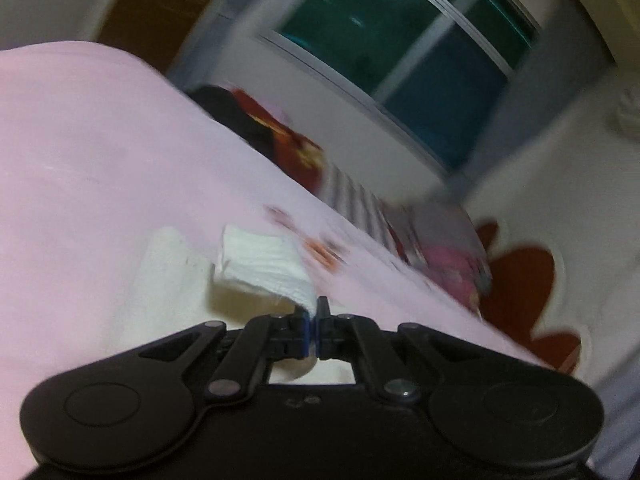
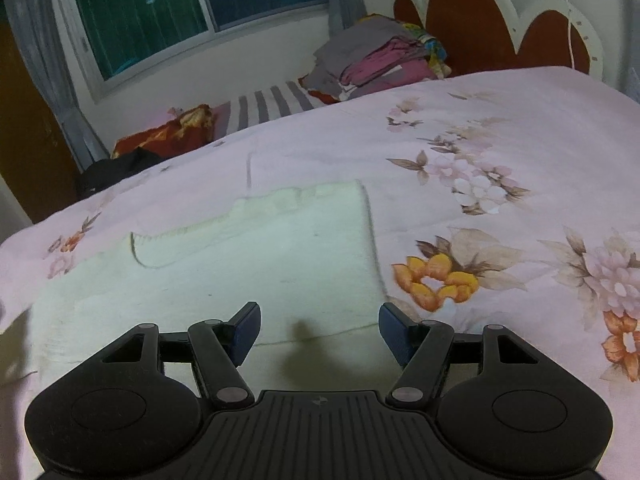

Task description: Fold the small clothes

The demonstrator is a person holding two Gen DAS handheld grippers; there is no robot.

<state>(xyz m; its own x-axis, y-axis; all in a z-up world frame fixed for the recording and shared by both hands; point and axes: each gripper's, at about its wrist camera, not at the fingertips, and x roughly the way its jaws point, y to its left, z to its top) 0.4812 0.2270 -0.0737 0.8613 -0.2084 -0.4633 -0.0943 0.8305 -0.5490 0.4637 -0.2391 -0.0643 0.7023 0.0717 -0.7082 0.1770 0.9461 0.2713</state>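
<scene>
A pale cream knitted garment (image 2: 248, 256) lies flat on the pink floral bedspread (image 2: 500, 152). In the left wrist view, my left gripper (image 1: 313, 320) is shut on a corner of this cream garment (image 1: 260, 264) and holds that part lifted and curled above the bed. The view is tilted and blurred. My right gripper (image 2: 320, 330) is open and empty, its blue pads (image 2: 394, 330) hovering just above the near edge of the garment.
A pile of folded clothes (image 2: 384, 60) sits at the head of the bed by the red and white headboard (image 2: 480, 12). A striped sheet (image 2: 272, 104), a red cloth (image 2: 168, 132) and a dark item lie along the far edge under the window (image 2: 192, 8).
</scene>
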